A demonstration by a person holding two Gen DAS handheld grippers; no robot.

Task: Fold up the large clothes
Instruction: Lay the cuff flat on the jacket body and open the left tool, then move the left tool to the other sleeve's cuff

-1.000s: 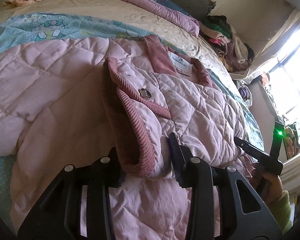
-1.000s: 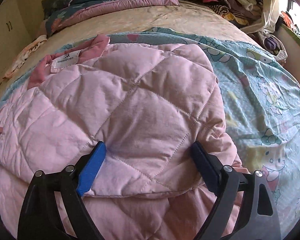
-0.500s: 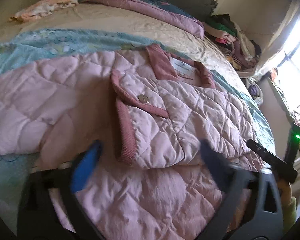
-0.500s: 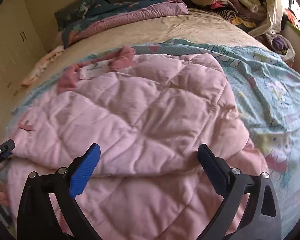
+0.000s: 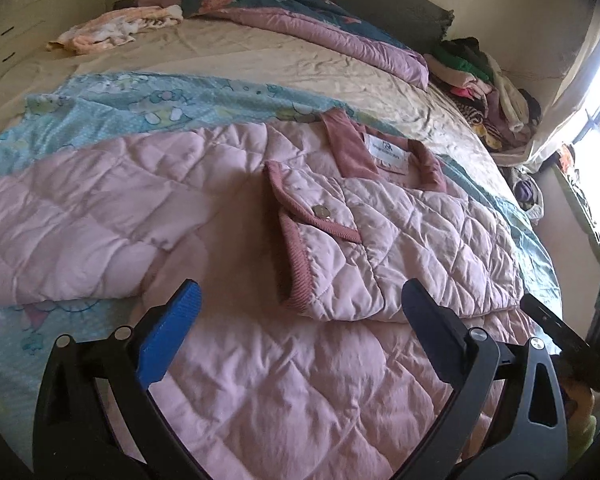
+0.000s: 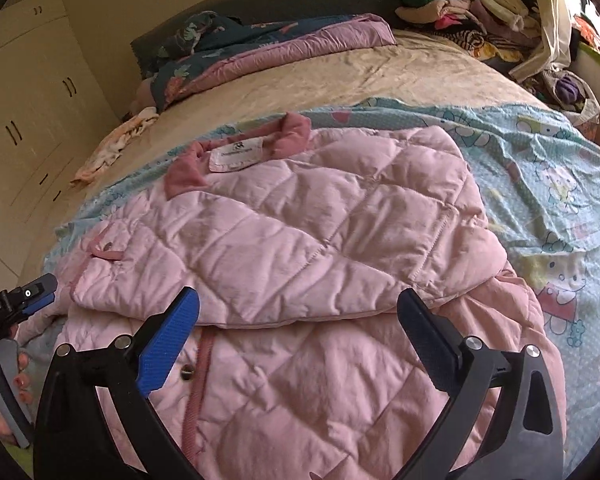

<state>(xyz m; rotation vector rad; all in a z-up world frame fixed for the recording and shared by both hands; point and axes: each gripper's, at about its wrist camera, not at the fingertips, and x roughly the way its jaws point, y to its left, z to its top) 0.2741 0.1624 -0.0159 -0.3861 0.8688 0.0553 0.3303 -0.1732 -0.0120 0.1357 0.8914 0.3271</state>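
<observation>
A pink quilted jacket [image 5: 300, 380] lies flat on the bed, collar and white label [image 5: 384, 150] at the far side. One sleeve [image 5: 400, 248] with a darker pink cuff and a snap button is folded across the body. The other sleeve [image 5: 80, 216] lies out to the left. My left gripper [image 5: 300, 320] is open and empty, just short of the folded cuff. In the right wrist view the jacket [image 6: 300, 392] shows with the folded sleeve [image 6: 300, 240] across it. My right gripper [image 6: 298, 328] is open and empty, above the jacket's body near the sleeve's edge.
The jacket rests on a light blue cartoon-print sheet [image 6: 548, 184] over a beige bedspread [image 5: 240, 60]. A folded purple and dark floral quilt [image 5: 320, 28] and a pile of clothes [image 6: 468, 4] lie at the head of the bed. A small pink garment [image 5: 112, 28] lies far left. Cupboards [image 6: 24, 92] stand beside the bed.
My left gripper has let go of the sleeve cuff, opened and drawn back. My right gripper has also pulled back from the sleeve. The sleeve now lies folded across the jacket.
</observation>
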